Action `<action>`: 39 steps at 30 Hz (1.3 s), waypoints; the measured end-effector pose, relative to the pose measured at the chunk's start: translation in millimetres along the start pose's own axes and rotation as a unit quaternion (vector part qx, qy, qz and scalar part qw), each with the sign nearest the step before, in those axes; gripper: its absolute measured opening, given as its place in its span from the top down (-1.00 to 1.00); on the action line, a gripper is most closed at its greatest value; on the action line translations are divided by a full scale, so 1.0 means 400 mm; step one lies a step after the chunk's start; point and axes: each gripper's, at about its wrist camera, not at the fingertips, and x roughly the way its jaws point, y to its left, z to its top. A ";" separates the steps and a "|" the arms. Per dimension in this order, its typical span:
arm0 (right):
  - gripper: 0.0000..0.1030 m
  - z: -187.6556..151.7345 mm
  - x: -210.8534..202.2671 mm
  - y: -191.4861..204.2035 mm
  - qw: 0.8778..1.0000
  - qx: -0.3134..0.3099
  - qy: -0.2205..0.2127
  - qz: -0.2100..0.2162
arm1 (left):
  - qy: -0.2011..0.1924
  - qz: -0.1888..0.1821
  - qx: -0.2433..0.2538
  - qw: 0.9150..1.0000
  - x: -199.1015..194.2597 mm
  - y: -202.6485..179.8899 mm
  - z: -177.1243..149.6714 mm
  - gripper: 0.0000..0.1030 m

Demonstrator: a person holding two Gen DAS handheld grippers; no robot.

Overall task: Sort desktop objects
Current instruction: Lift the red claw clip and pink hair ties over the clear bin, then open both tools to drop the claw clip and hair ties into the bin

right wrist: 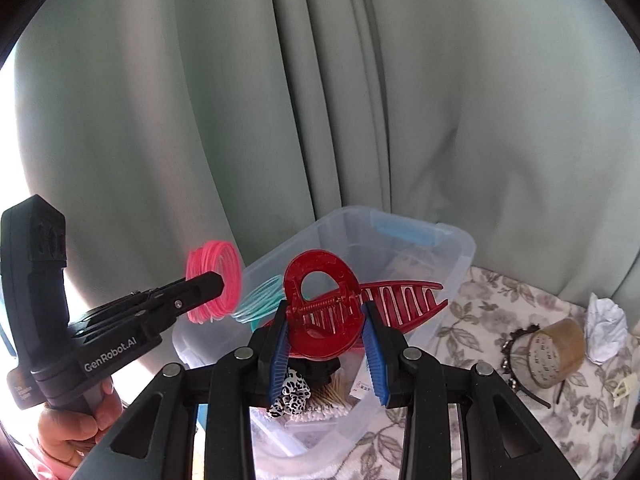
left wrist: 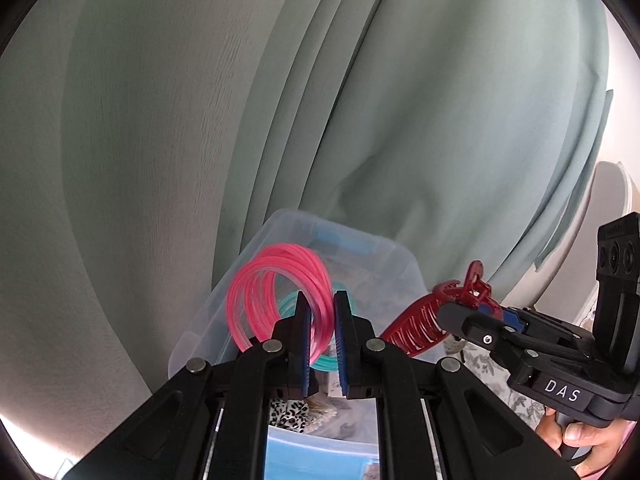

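My left gripper (left wrist: pixel 320 300) is shut on a bundle of thin pink hair ties (left wrist: pixel 276 288), with teal ties (left wrist: pixel 324 362) caught in the same grip. It hangs over the clear plastic box (left wrist: pixel 396 264). From the right wrist view the left gripper (right wrist: pixel 220 280) shows at the left, pink ties (right wrist: pixel 214 264) and teal ties (right wrist: pixel 260 294) dangling from it. My right gripper (right wrist: pixel 324 312) is shut on a big red hair claw clip (right wrist: pixel 320 308), held above the box (right wrist: pixel 464 248). In the left wrist view that clip (left wrist: pixel 420 324) sticks out of the right gripper (left wrist: pixel 464 312).
Inside the box lie a leopard-print scrunchie (right wrist: pixel 294 394), cotton swabs (right wrist: pixel 320 412) and toothpicks. On the floral cloth (right wrist: pixel 472 312) to the right are a tape roll (right wrist: pixel 556 354), a black headband (right wrist: pixel 508 356) and crumpled paper (right wrist: pixel 604 328). A grey-green curtain (right wrist: pixel 360 100) hangs behind. A hand (left wrist: pixel 580 436) grips each handle.
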 end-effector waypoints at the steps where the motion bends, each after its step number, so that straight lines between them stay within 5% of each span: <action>1: 0.28 0.000 0.014 0.000 1.000 -0.001 0.005 0.001 | 0.003 0.000 -0.001 1.000 0.009 0.004 -0.001 0.79; 19: 0.28 -0.038 0.142 -0.010 0.997 0.000 0.078 -0.005 | 0.055 0.002 -0.008 0.998 0.122 0.054 -0.021 0.78; 33: 0.28 -0.044 0.193 -0.011 0.996 -0.011 0.084 -0.011 | 0.067 0.003 -0.006 0.998 0.127 0.069 -0.021 0.77; 39: 0.25 -0.046 0.192 -0.012 0.996 -0.017 0.087 -0.010 | 0.066 -0.003 -0.010 0.998 0.119 0.070 -0.019 0.60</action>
